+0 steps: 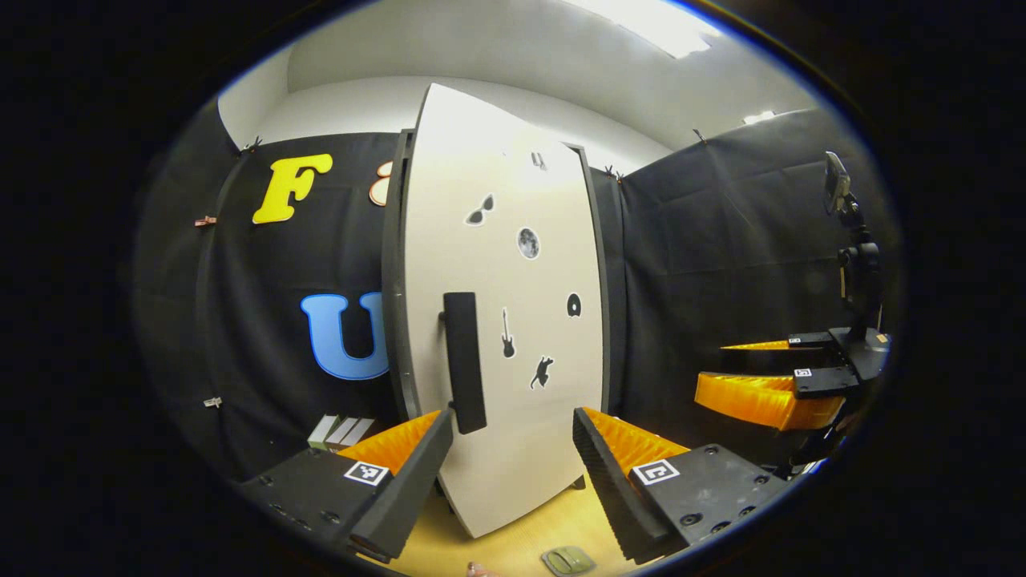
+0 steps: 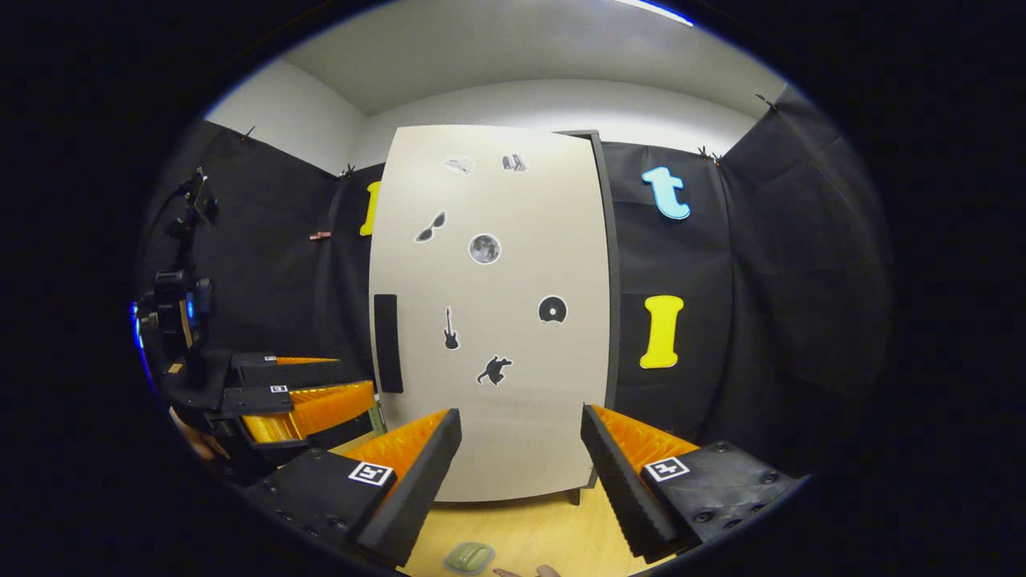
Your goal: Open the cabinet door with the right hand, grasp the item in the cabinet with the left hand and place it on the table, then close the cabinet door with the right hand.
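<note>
Looking along the left tongs [image 1: 505, 473], the two fingers stand wide apart with nothing between them. Past them is the cabinet door [image 1: 513, 320], pale and shut, seen a bit from the side. A dark long handle [image 1: 465, 361] sits on it near its left edge, and little stickers dot the front: sunglasses, a moon, a guitar, a cat. Off to the right in this view are the right tongs [image 1: 769, 377], also spread, with nothing held.

Along the right tongs [image 2: 521, 473], the fingers are wide apart too, and empty. Here the cabinet door [image 2: 497, 320] faces the camera more squarely, and the handle [image 2: 386, 343] looks flat and thin. The left tongs [image 2: 296, 393] show at the left side, open.

Both grippers hang near the door and touch nothing. The item inside the cabinet is hidden behind the shut door.

Down low lies the yellow wooden desk [image 2: 545, 537]. A small green thing [image 2: 470, 556] rests on it, just in front of the cabinet; the left gripper view has it too [image 1: 567, 559]. That view also shows some flat pale pieces [image 1: 341, 431] on the desk, left of the cabinet.
</note>
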`<act>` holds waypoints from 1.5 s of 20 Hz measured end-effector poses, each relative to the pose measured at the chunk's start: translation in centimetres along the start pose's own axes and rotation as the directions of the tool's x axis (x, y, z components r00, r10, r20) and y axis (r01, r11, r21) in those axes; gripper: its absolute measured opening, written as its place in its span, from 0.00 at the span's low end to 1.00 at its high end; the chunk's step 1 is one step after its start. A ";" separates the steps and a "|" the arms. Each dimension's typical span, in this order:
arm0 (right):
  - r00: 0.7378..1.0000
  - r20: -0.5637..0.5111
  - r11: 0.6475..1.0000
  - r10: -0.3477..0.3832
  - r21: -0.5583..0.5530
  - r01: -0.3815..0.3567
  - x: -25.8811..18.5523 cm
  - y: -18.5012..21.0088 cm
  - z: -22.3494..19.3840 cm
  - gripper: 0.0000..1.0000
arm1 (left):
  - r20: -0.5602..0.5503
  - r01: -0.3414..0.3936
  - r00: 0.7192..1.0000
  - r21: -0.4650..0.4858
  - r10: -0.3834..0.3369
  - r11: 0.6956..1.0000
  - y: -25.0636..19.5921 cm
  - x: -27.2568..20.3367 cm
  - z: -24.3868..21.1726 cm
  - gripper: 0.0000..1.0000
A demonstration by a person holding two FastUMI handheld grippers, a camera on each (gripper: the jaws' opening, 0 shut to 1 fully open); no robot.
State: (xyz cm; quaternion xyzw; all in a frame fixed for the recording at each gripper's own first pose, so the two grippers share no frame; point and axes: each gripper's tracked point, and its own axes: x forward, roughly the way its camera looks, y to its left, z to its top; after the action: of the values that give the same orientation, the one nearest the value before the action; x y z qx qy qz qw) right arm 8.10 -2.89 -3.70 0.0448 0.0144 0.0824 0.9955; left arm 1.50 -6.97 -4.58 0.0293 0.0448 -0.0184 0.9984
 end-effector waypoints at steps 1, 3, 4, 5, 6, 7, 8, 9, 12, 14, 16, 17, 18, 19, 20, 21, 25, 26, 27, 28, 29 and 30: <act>1.000 0.001 1.000 -0.006 -0.005 0.006 -0.4 -0.4 0.1 0.97 | 0.001 0.007 1.000 -0.004 -0.007 1.000 -0.3 0.1 0.0 0.94; 1.000 0.004 1.000 -0.013 -0.017 0.013 -1.0 -1.0 0.3 0.97 | 0.000 0.012 1.000 -0.013 -0.012 1.000 -0.7 0.2 0.0 0.95; 1.000 0.007 1.000 -0.007 -0.017 0.007 -1.2 -1.0 0.5 0.97 | 0.003 0.011 1.000 -0.021 -0.011 1.000 -0.9 0.3 0.1 0.94; 1.000 0.012 1.000 -0.002 -0.017 0.002 -1.4 -1.0 0.7 0.97 | 0.009 0.013 1.000 -0.033 -0.013 0.999 -1.0 0.4 0.3 0.94; 1.000 0.017 1.000 -0.002 -0.022 0.002 -1.5 -1.2 1.0 0.97 | 0.013 0.012 1.000 -0.042 -0.012 0.999 -1.1 0.4 0.5 0.94; 1.000 0.019 1.000 -0.004 -0.031 0.004 -1.7 -1.4 1.1 0.97 | 0.016 0.007 1.000 -0.048 -0.007 0.999 -1.0 0.4 0.5 0.94; 1.000 0.021 0.999 -0.005 -0.040 0.006 -1.9 -1.6 1.2 0.97 | 0.016 0.003 1.000 -0.049 -0.002 0.999 -0.9 0.4 0.6 0.93; 1.000 0.023 0.999 -0.002 -0.045 0.003 -2.0 -1.6 1.2 0.97 | 0.012 -0.002 1.000 -0.048 0.002 0.999 -0.9 0.3 0.5 0.93; 1.000 0.021 0.999 0.020 -0.044 -0.019 -2.4 -1.4 1.2 0.97 | 0.011 -0.012 1.000 -0.049 0.013 0.999 -0.9 0.3 0.6 0.94; 0.999 0.017 0.998 0.033 -0.051 -0.033 -2.7 -1.4 1.2 0.97 | 0.019 -0.016 1.000 -0.054 0.017 0.998 -1.0 0.3 0.8 0.94; 0.999 0.016 0.997 0.044 -0.064 -0.043 -3.1 -1.6 1.3 0.97 | 0.020 -0.015 1.000 -0.050 0.016 0.999 -1.4 0.5 0.9 0.94; 0.998 0.017 0.996 0.053 -0.066 -0.052 -3.4 -1.6 1.3 0.97 | 0.017 -0.016 1.000 -0.043 0.017 0.999 -1.4 0.8 0.8 0.94; 0.998 0.015 0.996 0.061 -0.064 -0.060 -3.6 -1.6 1.3 0.97 | 0.016 -0.019 1.000 -0.038 0.020 0.999 -1.5 0.9 0.8 0.94; 0.998 0.015 0.996 0.066 -0.062 -0.065 -3.8 -1.7 1.3 0.97 | 0.014 -0.018 1.000 -0.036 0.019 0.999 -1.7 1.1 0.7 0.94; 0.997 0.015 0.996 0.069 -0.063 -0.068 -4.0 -1.8 1.4 0.97 | 0.012 -0.016 1.000 -0.037 0.017 0.999 -1.8 1.2 0.6 0.94; 0.997 0.017 0.995 0.071 -0.065 -0.070 -4.1 -2.0 1.5 0.97 | 0.012 -0.015 1.000 -0.039 0.015 0.999 -2.0 1.2 0.6 0.94; 0.997 0.008 0.994 0.081 -0.072 -0.080 -4.5 -2.6 1.3 0.97 | 0.003 -0.018 1.000 -0.035 0.018 0.999 -2.2 1.6 0.2 0.94; 0.996 0.007 0.994 0.084 -0.072 -0.083 -4.5 -2.7 1.3 0.97 | 0.003 -0.021 1.000 -0.036 0.021 0.999 -2.2 1.7 0.2 0.94; 0.996 0.006 0.994 0.087 -0.070 -0.086 -4.6 -2.8 1.4 0.97 | 0.004 -0.021 1.000 -0.037 0.022 0.999 -2.2 1.8 0.2 0.94; 0.996 0.005 0.994 0.090 -0.067 -0.090 -4.6 -2.9 1.4 0.97 | 0.004 -0.021 1.000 -0.037 0.021 0.999 -2.3 1.9 0.3 0.94; 0.996 0.002 0.994 0.094 -0.062 -0.094 -4.6 -2.9 1.4 0.97 | 0.005 -0.025 1.000 -0.036 0.025 0.999 -2.3 1.9 0.2 0.94; 0.995 0.002 0.994 0.097 -0.056 -0.097 -4.7 -3.0 1.5 0.97 | 0.010 -0.033 0.999 -0.033 0.034 0.999 -2.1 1.9 0.3 0.94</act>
State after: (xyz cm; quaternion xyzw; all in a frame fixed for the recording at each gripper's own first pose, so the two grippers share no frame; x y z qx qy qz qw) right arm 4.02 -6.75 -2.40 0.0179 0.0078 0.1311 0.9912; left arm 3.29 -9.18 -4.55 0.0136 0.0395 -0.0011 0.9991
